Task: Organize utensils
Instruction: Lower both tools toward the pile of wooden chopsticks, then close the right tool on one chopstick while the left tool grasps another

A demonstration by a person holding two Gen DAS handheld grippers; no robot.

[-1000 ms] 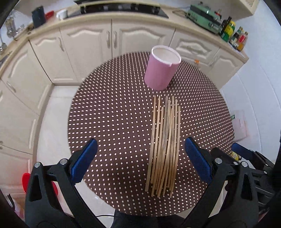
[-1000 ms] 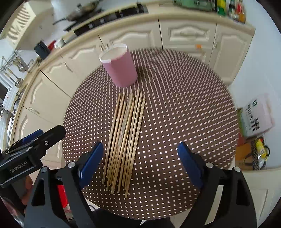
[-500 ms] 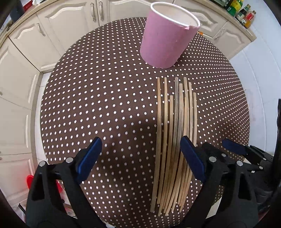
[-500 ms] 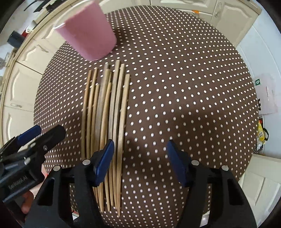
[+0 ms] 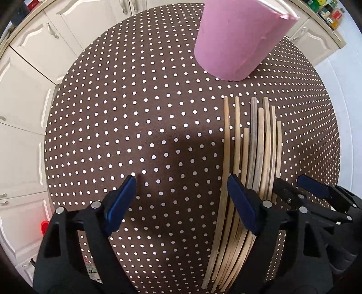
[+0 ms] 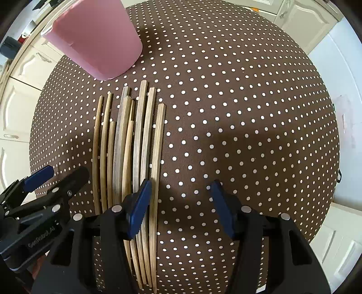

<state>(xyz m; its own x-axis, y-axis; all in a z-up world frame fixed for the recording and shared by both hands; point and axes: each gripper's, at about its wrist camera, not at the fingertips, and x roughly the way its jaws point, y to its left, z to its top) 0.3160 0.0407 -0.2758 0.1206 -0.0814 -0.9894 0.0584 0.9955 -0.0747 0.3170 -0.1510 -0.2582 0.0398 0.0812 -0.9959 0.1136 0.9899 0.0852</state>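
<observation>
Several wooden chopsticks (image 5: 255, 158) lie side by side on the round brown polka-dot table (image 5: 135, 113); they also show in the right wrist view (image 6: 126, 147). A pink cup (image 5: 237, 38) stands upright just beyond their far ends, also in the right wrist view (image 6: 97, 38). My left gripper (image 5: 181, 201) is open, low over the table, its right finger over the left chopsticks. My right gripper (image 6: 181, 203) is open, its left finger over the right chopsticks. Each gripper shows at the edge of the other's view.
White kitchen cabinets (image 5: 27, 79) curve around the table's far and left sides. Bottles (image 5: 328, 9) stand on the counter at far right. White floor (image 6: 339, 67) lies to the right of the table.
Both grippers have come down and forward toward the table, closer to the chopsticks and the cup. Their fingers now overlap the near ends of the chopsticks. Both stay open.
</observation>
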